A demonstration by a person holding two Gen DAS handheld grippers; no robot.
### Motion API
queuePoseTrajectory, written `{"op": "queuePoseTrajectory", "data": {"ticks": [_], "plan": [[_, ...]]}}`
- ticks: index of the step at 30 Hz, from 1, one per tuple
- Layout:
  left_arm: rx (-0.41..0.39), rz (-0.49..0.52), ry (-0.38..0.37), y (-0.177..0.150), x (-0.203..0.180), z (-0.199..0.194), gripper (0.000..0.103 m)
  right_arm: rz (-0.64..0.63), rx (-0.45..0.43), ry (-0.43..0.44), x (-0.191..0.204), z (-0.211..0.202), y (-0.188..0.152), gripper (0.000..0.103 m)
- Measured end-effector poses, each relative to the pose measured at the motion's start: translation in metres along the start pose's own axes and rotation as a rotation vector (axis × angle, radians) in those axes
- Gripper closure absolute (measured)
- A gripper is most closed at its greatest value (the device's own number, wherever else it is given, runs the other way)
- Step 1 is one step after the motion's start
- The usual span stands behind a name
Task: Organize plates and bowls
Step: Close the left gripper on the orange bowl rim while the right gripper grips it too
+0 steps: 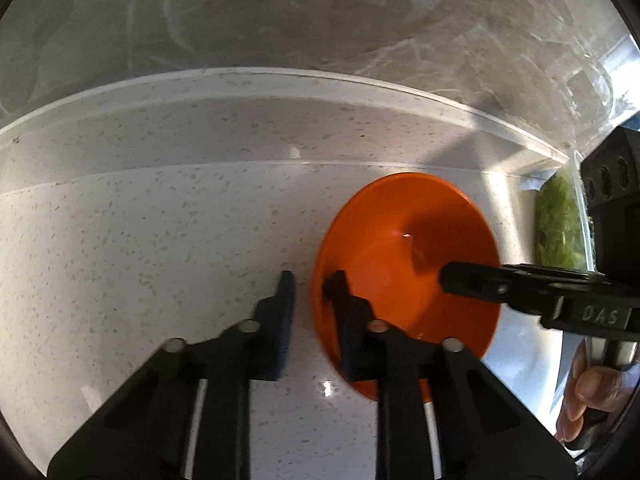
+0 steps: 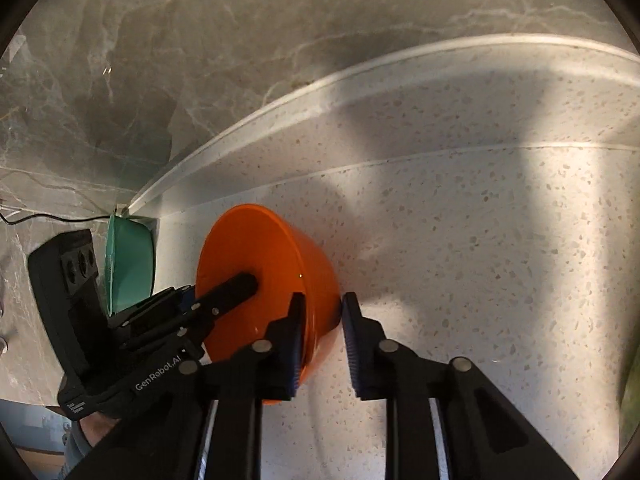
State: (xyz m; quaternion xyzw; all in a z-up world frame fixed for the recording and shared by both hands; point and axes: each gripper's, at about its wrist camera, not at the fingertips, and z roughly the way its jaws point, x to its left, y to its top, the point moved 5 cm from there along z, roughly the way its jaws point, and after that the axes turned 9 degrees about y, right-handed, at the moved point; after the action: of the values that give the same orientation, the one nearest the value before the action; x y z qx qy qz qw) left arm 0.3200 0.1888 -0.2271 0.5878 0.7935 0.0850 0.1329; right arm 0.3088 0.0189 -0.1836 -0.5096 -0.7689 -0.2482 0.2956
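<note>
L gripper [image 1: 310, 280]: jaws straddle the near-left rim of the orange bowl [image 1: 404, 252], one finger outside on the counter [image 1: 140, 240], the other inside the bowl. Narrow gap; looks like pinching the rim wall, though the outer pad shows a sliver of counter between it and the rim in the L wrist view, so contact there isn't certain.

R gripper [image 2: 322, 312]: same setup on the opposite rim. One finger inside, one outside against the bowl's outer wall. Jaws close together w/ the wall between them; reads as a pinch on the rim. R gripper also seen from L cam, entering from the right, fingertip over the bowl interior.

Bowl sits on the speckled counter near the backsplash [image 2: 200, 60], upright, empty. Round, so no long axis; what matters is that the grips are on opposite rims, bowl directly between both hands, neither clearly nearer.

Teal bowl [image 2: 130, 260] beyond the L gripper body, by the wall corner, apart from the orange one. Likely the stacking target, guess only. Green leafy stuff [image 1: 558, 224] at the right edge of the L view; a thumb [image 1: 596, 384] on the R handle.

Step judged: two-handed grab, lift not yet done. Risk: uneven lift tilts bowl or rim slips from the pads.
</note>
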Motion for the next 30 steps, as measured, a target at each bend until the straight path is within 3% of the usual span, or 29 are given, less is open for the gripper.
{"op": "queuePoseTrajectory", "data": {"ticks": [2, 17, 23, 30], "plan": [[0.001, 0.009, 0.005, 0.000, -0.006, -0.001, 0.094, -0.005, 0.001, -0.005, 0.000, 0.003, -0.001, 0.084], [0.004, 0.005, 0.012, -0.013, -0.020, -0.012, 0.094, 0.002, -0.023, 0.018, 0.001, -0.009, -0.010, 0.084], [-0.023, 0.022, 0.002, -0.030, -0.035, -0.045, 0.094, -0.021, -0.047, 0.029, 0.015, -0.034, -0.028, 0.084], [-0.076, 0.064, -0.035, -0.073, -0.063, -0.103, 0.094, -0.084, -0.085, 0.035, 0.041, -0.083, -0.080, 0.082]]}}
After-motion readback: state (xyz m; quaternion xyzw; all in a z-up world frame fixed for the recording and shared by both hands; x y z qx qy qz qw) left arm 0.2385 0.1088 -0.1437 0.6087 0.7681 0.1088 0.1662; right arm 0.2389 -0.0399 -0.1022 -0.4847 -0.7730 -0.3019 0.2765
